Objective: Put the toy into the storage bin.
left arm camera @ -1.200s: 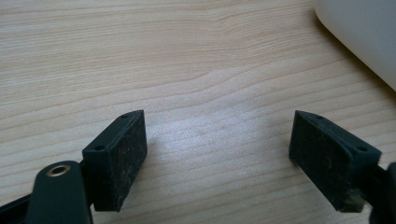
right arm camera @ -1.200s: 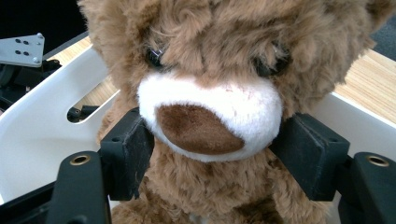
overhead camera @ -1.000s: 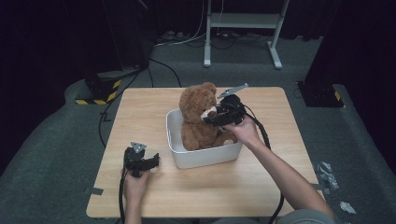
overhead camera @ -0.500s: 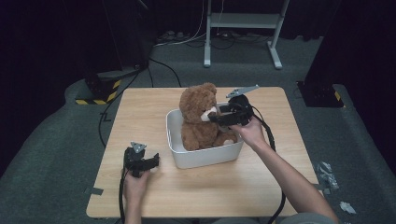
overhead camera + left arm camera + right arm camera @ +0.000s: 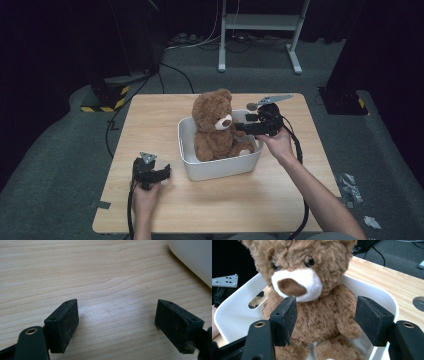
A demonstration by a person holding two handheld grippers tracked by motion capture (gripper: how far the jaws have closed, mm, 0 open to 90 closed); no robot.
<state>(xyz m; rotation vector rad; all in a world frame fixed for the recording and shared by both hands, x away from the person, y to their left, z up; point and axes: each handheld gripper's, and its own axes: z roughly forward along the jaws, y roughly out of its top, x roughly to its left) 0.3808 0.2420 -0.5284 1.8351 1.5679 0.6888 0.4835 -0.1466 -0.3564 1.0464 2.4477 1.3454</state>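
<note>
Teddy bear (image 5: 214, 125) in white bin (image 5: 220, 167), right gripper (image 5: 240, 127) fingers apart beside it

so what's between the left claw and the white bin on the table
Nothing but bare wood. In the high view the left claw sits apart from the bin, and the left gripper view shows plain table up to the bin's wall.

High view looks down on the table (image 5: 150, 115); gripper views sit close, sharing probably its wood.

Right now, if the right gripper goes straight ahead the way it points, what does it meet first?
Most likely the teddy bear: the right gripper stands open, aimed at the bear's chest as it sits in the white tub. Depth is uncertain.
</note>
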